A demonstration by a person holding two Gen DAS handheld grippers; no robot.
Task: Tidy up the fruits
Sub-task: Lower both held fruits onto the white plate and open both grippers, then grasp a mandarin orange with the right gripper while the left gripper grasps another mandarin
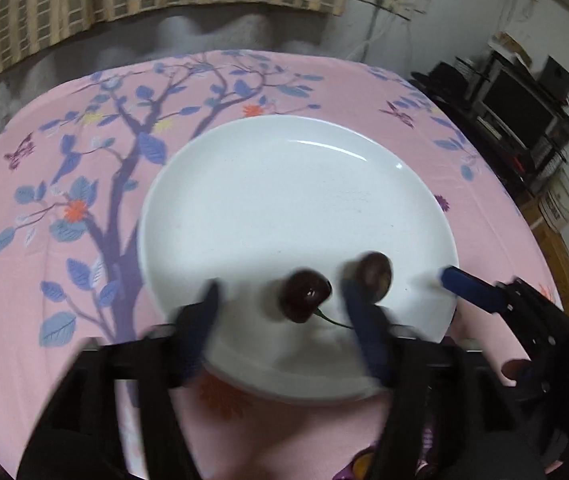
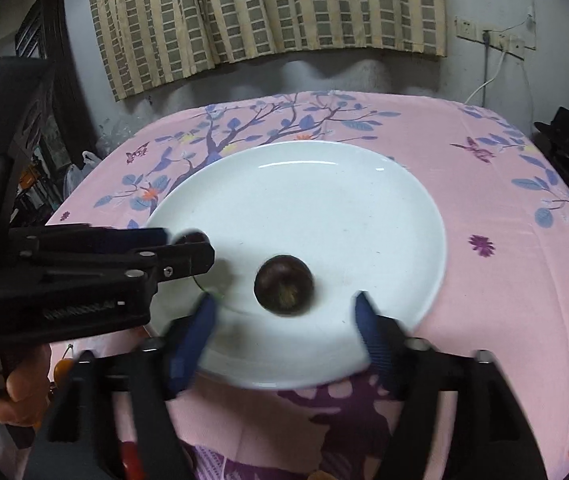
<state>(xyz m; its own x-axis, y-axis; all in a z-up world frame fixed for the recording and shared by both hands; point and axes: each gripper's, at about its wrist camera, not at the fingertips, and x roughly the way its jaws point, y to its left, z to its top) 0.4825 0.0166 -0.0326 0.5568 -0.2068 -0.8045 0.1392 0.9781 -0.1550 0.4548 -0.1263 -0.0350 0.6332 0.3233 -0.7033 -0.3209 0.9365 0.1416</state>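
A white plate [image 1: 296, 184] lies on the pink floral cloth; it also shows in the right wrist view [image 2: 304, 200]. A dark red cherry [image 1: 304, 294] with a green stem rests on the plate between my left gripper's [image 1: 280, 300] open blue fingers, not gripped. A dark brown round fruit [image 1: 374, 276] lies just right of it. In the right wrist view this round fruit [image 2: 284, 285] lies between my right gripper's [image 2: 284, 312] open fingers, untouched. The cherry [image 2: 192, 238] is mostly hidden behind the left gripper there. The right gripper's blue finger [image 1: 468, 284] shows at the right.
The table is covered by a pink cloth [image 2: 504, 240] with a blue tree print. A checked curtain [image 2: 268, 12] hangs on the wall behind. Dark shelving with electronics [image 1: 516, 108] stands to the right. Small orange and red items [image 2: 64, 366] lie near the table's front edge.
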